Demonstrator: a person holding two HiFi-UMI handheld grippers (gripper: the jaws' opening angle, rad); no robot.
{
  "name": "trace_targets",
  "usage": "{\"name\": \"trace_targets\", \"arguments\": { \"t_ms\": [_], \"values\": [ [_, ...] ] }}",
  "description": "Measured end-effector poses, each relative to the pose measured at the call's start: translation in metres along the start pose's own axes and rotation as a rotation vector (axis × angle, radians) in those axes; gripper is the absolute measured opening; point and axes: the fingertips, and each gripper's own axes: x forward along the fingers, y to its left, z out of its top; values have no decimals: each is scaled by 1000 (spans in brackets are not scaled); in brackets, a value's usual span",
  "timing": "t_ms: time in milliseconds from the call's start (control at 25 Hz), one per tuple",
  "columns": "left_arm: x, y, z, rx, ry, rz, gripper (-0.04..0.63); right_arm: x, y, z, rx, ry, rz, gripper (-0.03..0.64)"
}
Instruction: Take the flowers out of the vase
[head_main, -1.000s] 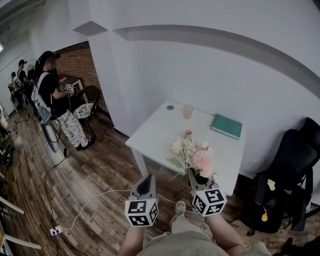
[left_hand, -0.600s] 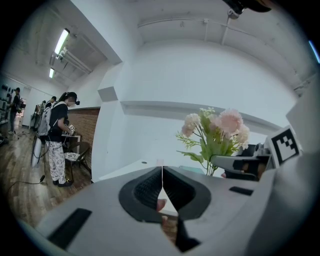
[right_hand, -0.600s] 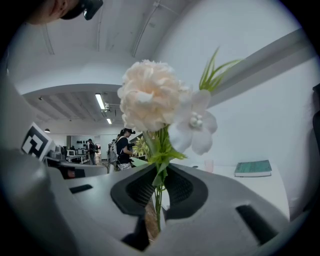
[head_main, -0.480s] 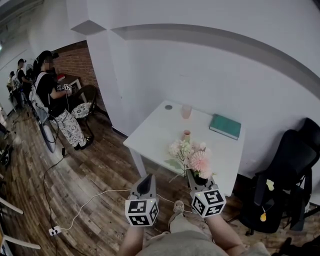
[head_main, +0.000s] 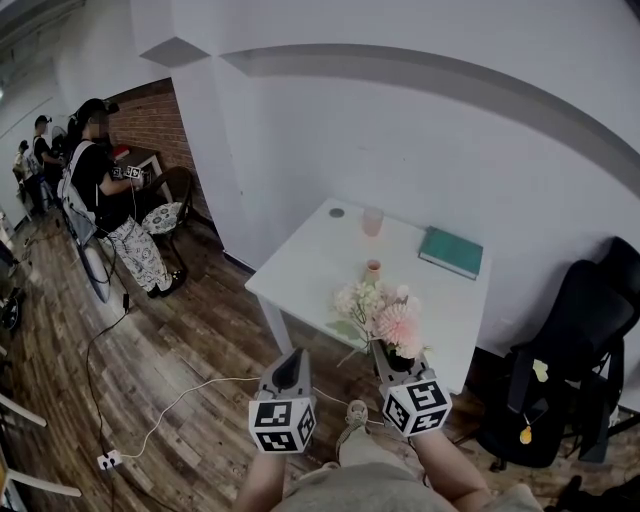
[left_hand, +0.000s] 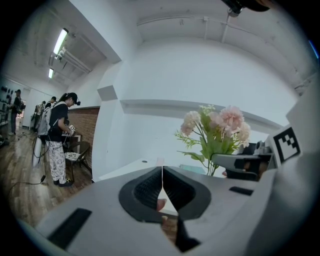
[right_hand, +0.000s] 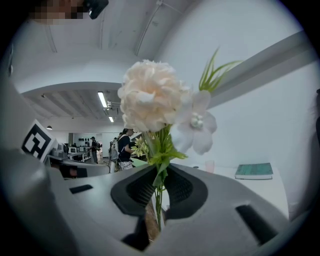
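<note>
My R gripper (right_hand: 158, 195) is clamped on the thin green stems (right_hand: 159, 212) of the flowers (right_hand: 150, 97). The bunch has ruffled cream-pink pompom blooms, one flat white blossom w/ a bead centre, and spiky green leaves. It's over the near edge of the white table (head_main: 310, 265), clear of the vase (head_main: 372, 270), a small pinkish pot upright approx. mid-table. My L gripper (left_hand: 162, 172) has its ribbed black pads pressed together w/ nothing btwn them, and sits off the table's near edge, left of the bunch. Both cubes carry b/w square markers. At the table's far side are a translucent pink cup (head_main: 372, 221) and a flat teal book (head_main: 452, 252).
</note>
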Motion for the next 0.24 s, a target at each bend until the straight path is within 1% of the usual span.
{"name": "trace_targets", "arguments": {
  "t_ms": [240],
  "values": [
    [1, 2, -3, -3, 5, 3, 8, 2, -1, 0, 13, -12, -4, 38]
  ]
}}
